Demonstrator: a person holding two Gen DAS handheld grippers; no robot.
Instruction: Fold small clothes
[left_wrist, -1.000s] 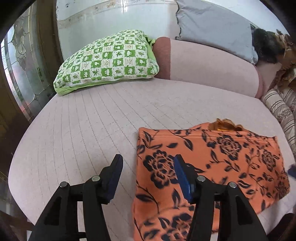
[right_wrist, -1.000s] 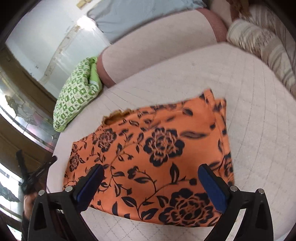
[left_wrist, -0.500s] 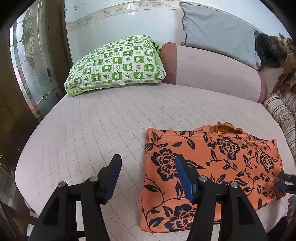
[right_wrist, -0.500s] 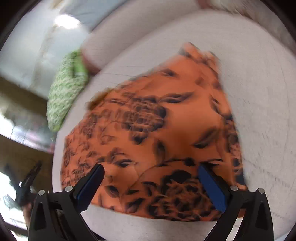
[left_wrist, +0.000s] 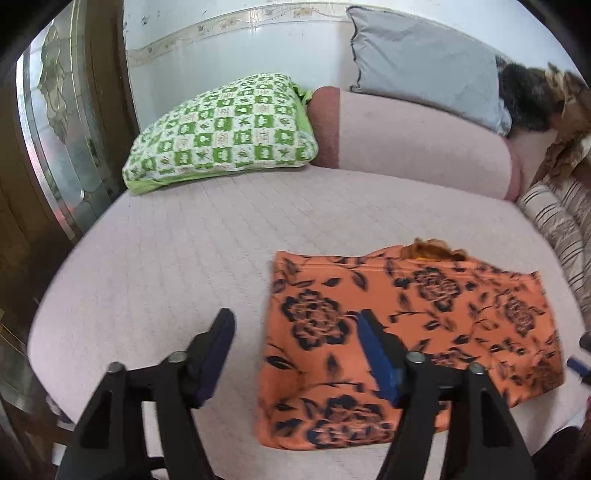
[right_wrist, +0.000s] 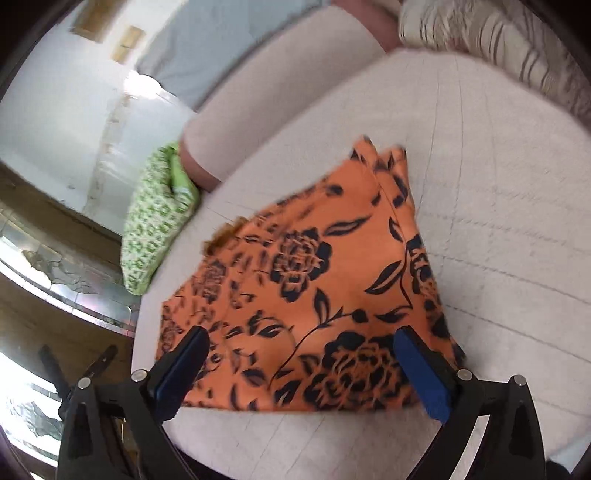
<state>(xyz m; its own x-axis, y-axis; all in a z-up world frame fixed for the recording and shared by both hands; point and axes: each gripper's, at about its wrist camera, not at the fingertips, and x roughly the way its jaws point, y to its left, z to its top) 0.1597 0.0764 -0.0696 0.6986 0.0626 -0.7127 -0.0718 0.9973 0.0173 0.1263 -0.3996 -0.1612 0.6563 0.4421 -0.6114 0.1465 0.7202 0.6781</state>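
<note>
Now the cloth (left_wrist: 413, 332) is lying folded near the pillow (left_wrist: 225, 129); the left gripper (left_wrist: 295, 332) is opening empty, the right gripper (right_wrist: 299, 354) hanging wide open, both letting go.

Pale quilted bed (left_wrist: 177, 258), white tiled wall (left_wrist: 236, 48), etched glass door (left_wrist: 55, 147)

My left gripper (left_wrist: 295, 328) fills the lower centre of its own view, pitched downward, jaws opening with nothing pinched between the pads. My right gripper (right_wrist: 301, 350) sits along the bottom of its view, jaws spread wide and empty, also angled down. In the left view, its blue tip shows at the right edge.
</note>
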